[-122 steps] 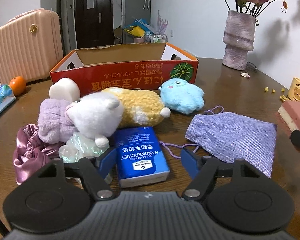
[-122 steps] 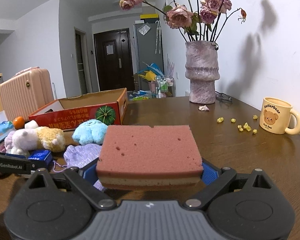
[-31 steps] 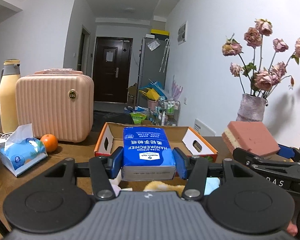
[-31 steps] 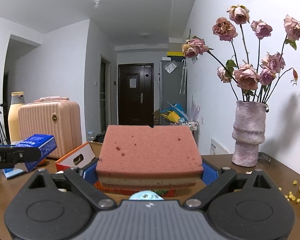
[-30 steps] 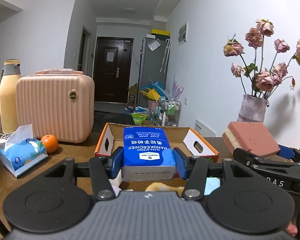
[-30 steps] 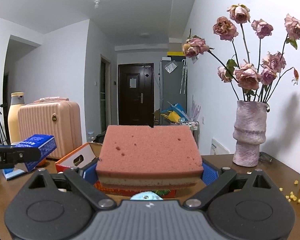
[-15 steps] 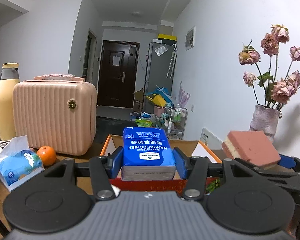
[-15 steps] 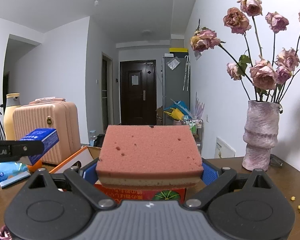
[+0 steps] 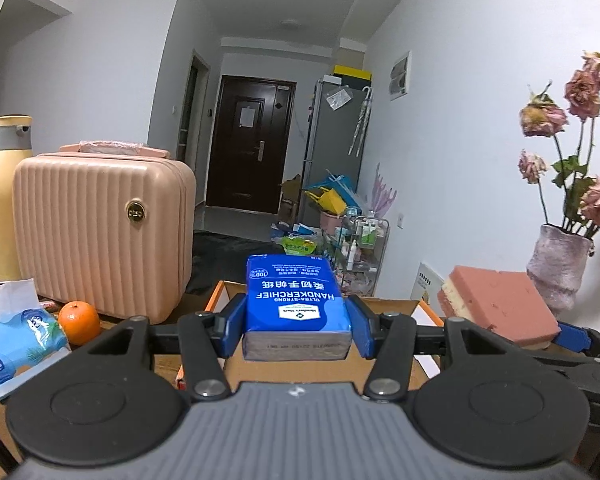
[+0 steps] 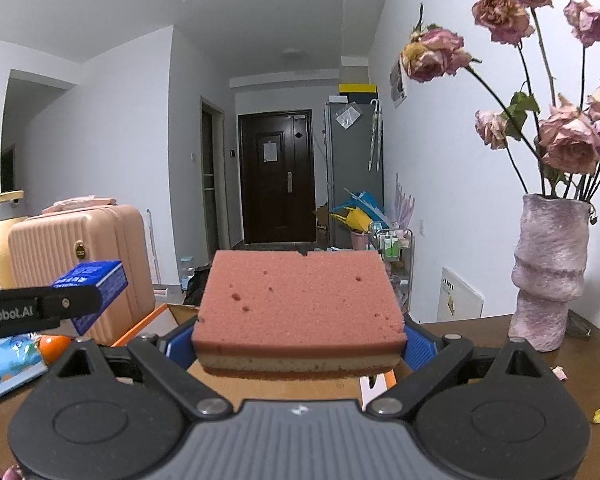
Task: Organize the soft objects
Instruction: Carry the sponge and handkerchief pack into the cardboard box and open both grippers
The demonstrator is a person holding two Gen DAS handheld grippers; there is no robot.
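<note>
The pink suitcase (image 9: 100,236) is the biggest thing, a hard shell with upright ribs and round corners; it stands behind the table (image 10: 532,384), which is dark brown wood. The cardboard box (image 9: 396,356) is open at the top, orange outside and plain brown inside, and lies under both grippers. The vase (image 10: 548,268) has a rough, grainy purple surface and a waisted shape.

The sponge (image 10: 300,308) is a flat rectangular block, pink and porous with small holes on top, with a beige layer below. The right gripper (image 10: 299,344) clamps it by the two short ends, so its long axis runs from side to side, held level in the air over the box.

The handkerchief pack (image 9: 296,308) is a blue, glossy, soft plastic brick. The left gripper (image 9: 296,330) squeezes its long sides, so the long axis points forward, away from the camera, also above the box.
</note>
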